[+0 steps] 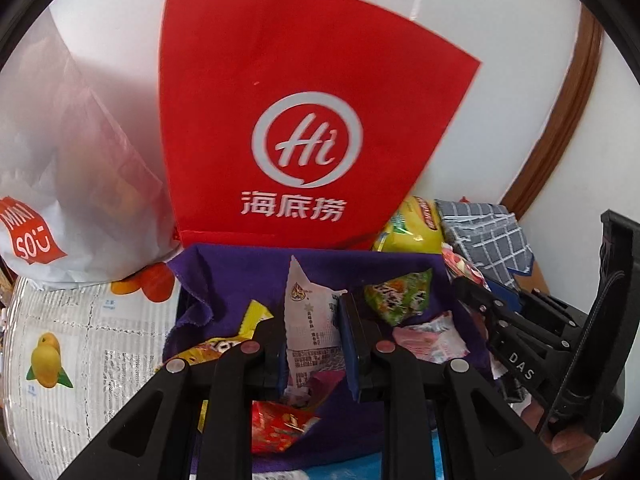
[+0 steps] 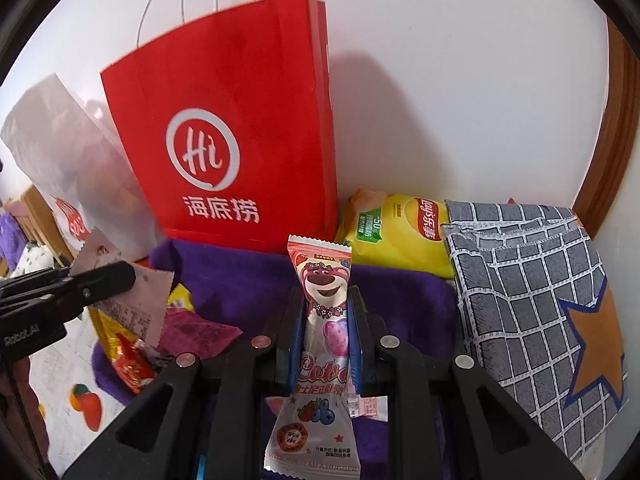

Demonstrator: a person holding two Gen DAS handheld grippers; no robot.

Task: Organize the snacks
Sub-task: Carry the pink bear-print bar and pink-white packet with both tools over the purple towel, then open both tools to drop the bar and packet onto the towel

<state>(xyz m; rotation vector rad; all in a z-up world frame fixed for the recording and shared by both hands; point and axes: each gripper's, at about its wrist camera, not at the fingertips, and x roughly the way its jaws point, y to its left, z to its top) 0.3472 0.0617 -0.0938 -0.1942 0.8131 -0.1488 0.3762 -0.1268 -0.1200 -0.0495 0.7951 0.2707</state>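
Two grippers are each clamped on a snack packet above a purple cloth point(image 2: 248, 280) strewn with sweets. The left gripper point(image 1: 313, 340) has its jaws closed tight on a white packet point(image 1: 310, 320) printed with small text, held upright, its crimped top poking above the pads. The right gripper point(image 2: 326, 344) pinches a pink bear packet point(image 2: 325, 308) in the same way (a cartoon bear face sits just above the fingers, berries below), and the packet's lower end hangs down between the arms.

On the cloth in the left view lie a green sweet point(image 1: 398, 294), a pink-and-white wrapper point(image 1: 430, 340), a yellow wrapper point(image 1: 240, 332) and a red wrapper point(image 1: 280, 426).

Behind the cloth a red bag point(image 2: 236, 132) stands upright against the white wall, with a white bag point(image 1: 80, 184) to its left. To its right a yellow crisp bag point(image 2: 404, 232) lies beside a grey checked pouch point(image 2: 520, 280) with an orange star.
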